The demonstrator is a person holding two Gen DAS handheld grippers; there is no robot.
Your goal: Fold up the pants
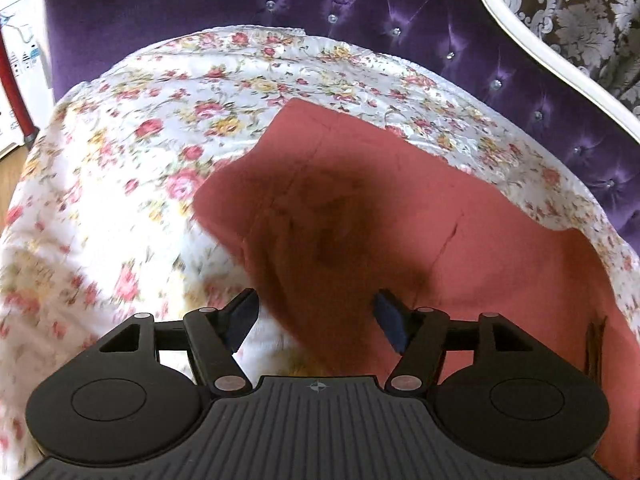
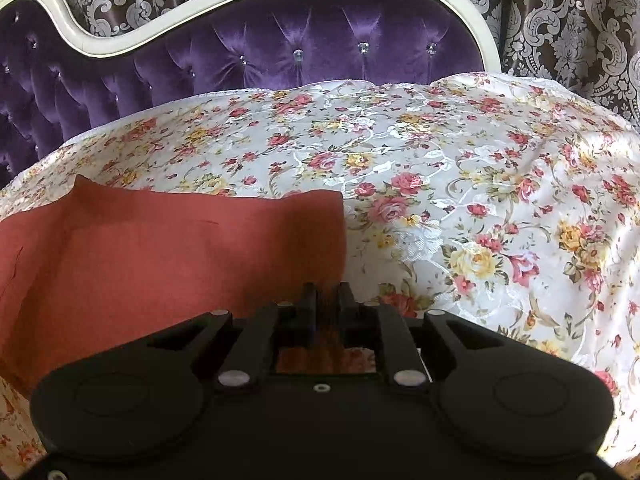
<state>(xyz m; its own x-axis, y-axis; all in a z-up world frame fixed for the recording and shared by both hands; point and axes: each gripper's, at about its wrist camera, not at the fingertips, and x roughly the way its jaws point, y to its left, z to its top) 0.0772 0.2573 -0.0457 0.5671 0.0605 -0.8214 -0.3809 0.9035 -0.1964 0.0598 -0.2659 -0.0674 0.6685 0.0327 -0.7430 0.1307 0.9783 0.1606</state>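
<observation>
The left gripper [image 1: 316, 316] hangs over the rust-red pants [image 1: 360, 216] on the floral bedspread [image 1: 120, 128], fingers spread and holding nothing. The right gripper [image 2: 326, 296] has its fingers nearly together at the cloth's near edge; whether they pinch it I cannot tell. This looks like a fold just laid, so next each gripper needs a fresh edge.

Left tool [image 1: 316, 316] jaws wide apart; right tool [image 2: 326, 300] jaws narrowly parted.

Rust-red pants [image 1: 420, 216], plain soft cloth. Lay spread and partly folded on the floral bedspread [image 2: 460, 168], short of its far edge. Creased and rumpled along the far edge; straight right edge, near corner tucked out of sight.
</observation>
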